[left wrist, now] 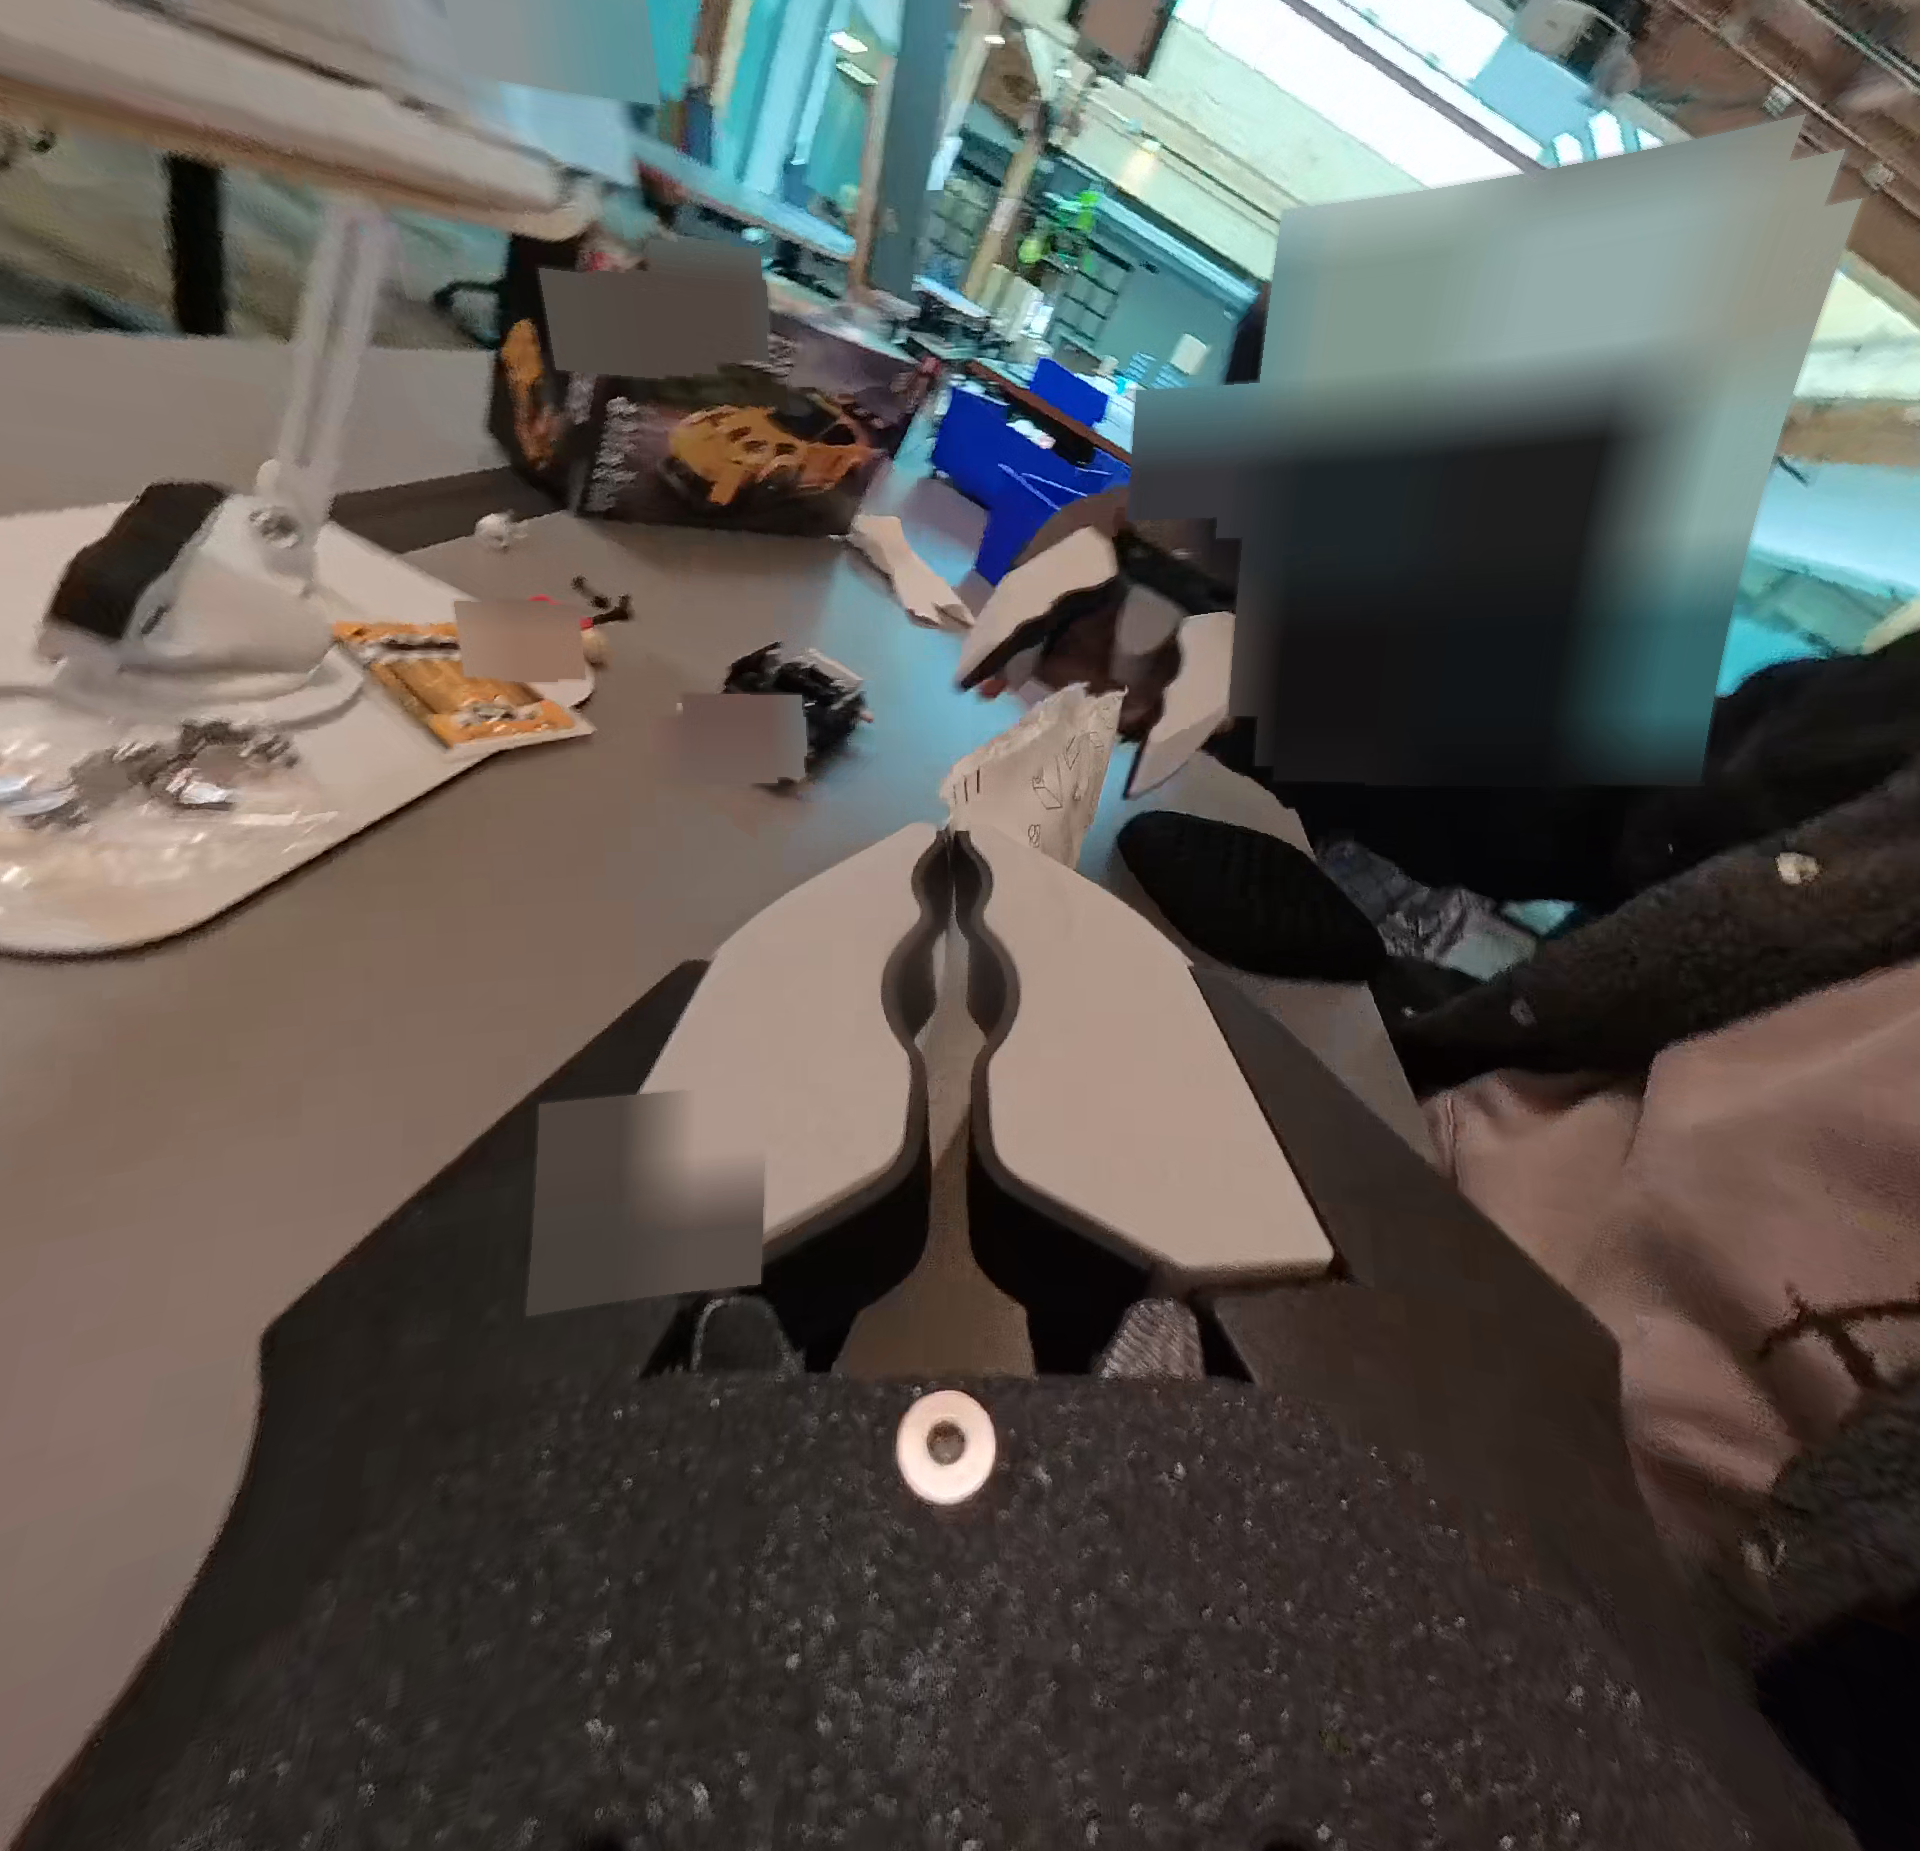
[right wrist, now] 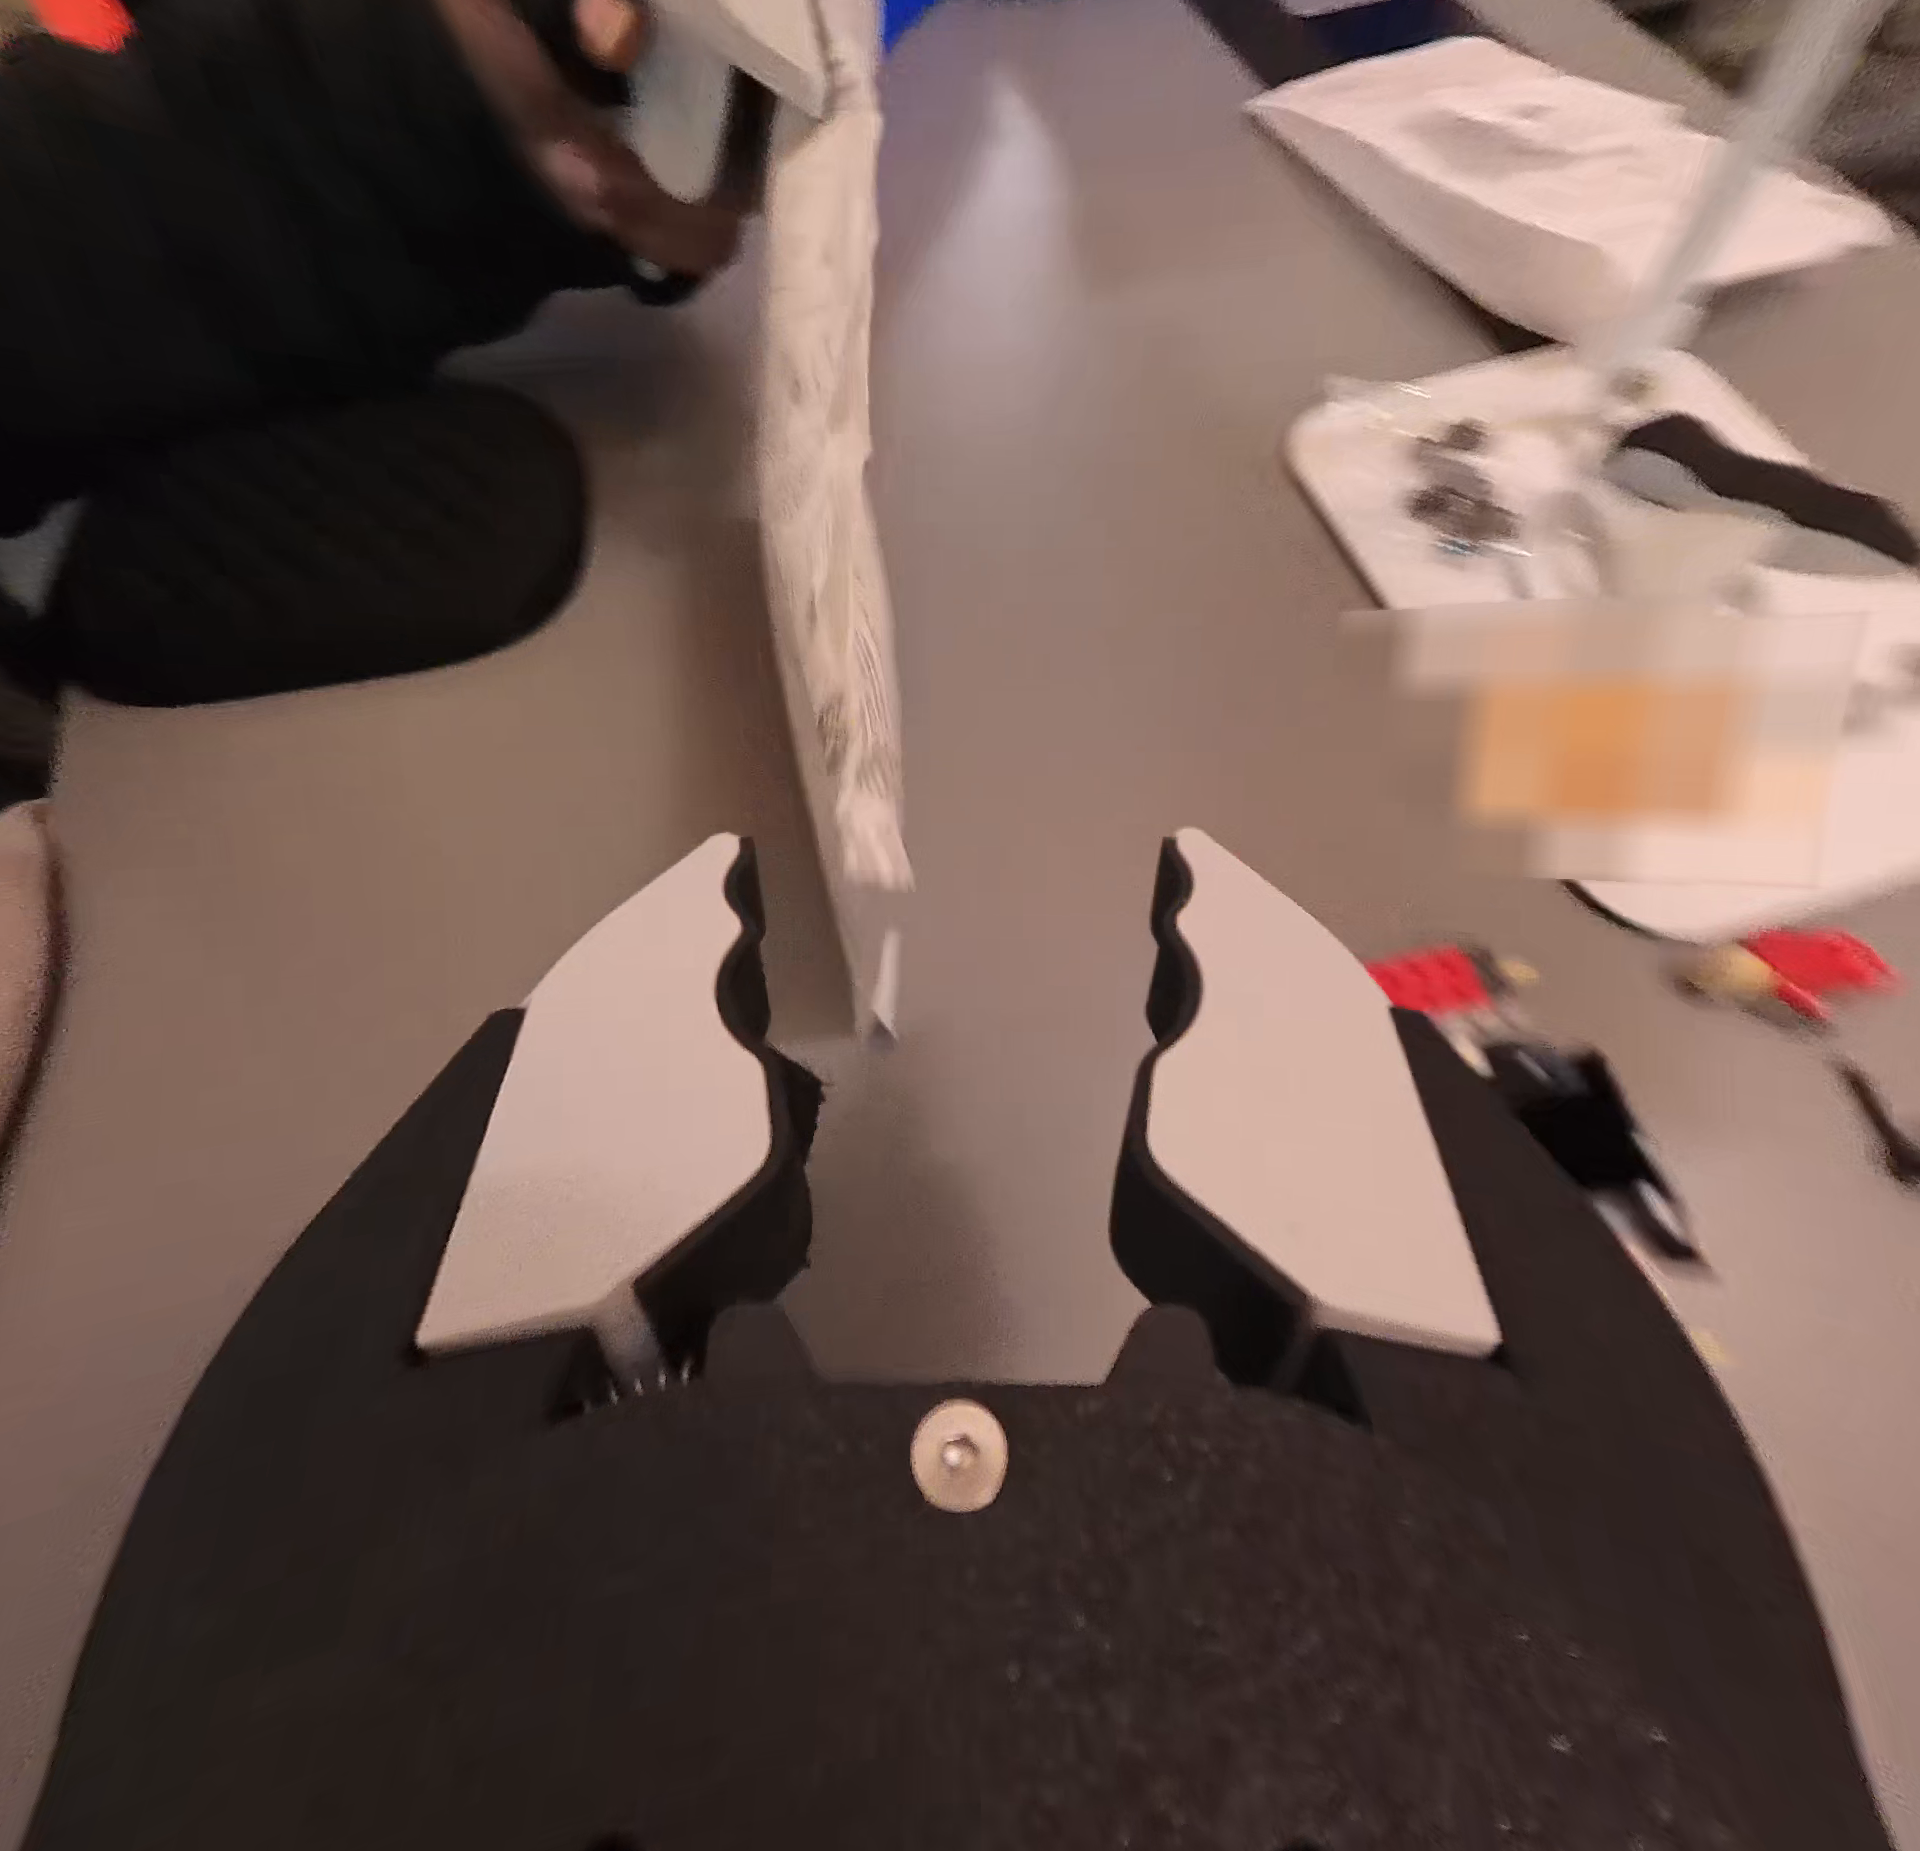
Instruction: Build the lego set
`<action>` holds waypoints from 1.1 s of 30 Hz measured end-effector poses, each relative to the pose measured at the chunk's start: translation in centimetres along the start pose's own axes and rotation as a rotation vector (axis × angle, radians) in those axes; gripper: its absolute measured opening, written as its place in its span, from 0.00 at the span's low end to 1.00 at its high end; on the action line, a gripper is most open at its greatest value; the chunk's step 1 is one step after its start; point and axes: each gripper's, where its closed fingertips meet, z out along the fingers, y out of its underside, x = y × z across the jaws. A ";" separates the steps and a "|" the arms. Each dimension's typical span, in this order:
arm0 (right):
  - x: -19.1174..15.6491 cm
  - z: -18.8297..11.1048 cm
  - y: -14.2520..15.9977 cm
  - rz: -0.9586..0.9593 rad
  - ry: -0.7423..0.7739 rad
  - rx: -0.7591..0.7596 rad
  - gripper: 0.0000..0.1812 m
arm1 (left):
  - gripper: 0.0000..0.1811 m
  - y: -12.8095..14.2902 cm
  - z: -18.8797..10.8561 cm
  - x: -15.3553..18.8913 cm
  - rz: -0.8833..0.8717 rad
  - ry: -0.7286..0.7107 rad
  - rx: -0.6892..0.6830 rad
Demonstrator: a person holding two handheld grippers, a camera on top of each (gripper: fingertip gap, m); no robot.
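Your left gripper (left wrist: 951, 845) pinches the white paper bag (left wrist: 1039, 778) by one end so it hangs above the surface (right wrist: 1039, 451), right gripper (right wrist: 961, 934) spread wide beside it, probably to tear it

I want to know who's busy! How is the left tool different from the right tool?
The left tool is shut, pinching a white paper bag; the right tool is wide open and holds nothing. The bag hangs from the left tool, only passing beside the right tool's fingers. Both have pale fingers on black bodies.
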 end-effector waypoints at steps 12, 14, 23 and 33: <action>-5.4 1.7 -1.0 -0.343 -0.031 0.063 0.00 | 0.09 5.3 -0.3 3.7 0.446 0.017 -0.159; -5.7 1.7 -0.8 -0.322 -0.055 0.070 0.01 | 0.00 5.7 0.3 3.5 0.514 -0.026 -0.187; -6.1 -0.2 -4.7 -0.264 -0.232 -0.040 0.14 | 0.00 6.2 0.5 4.5 0.656 -0.006 -0.205; -6.4 2.8 -3.8 -0.401 -0.321 -0.326 0.04 | 0.00 6.8 0.7 5.6 0.737 0.036 -0.221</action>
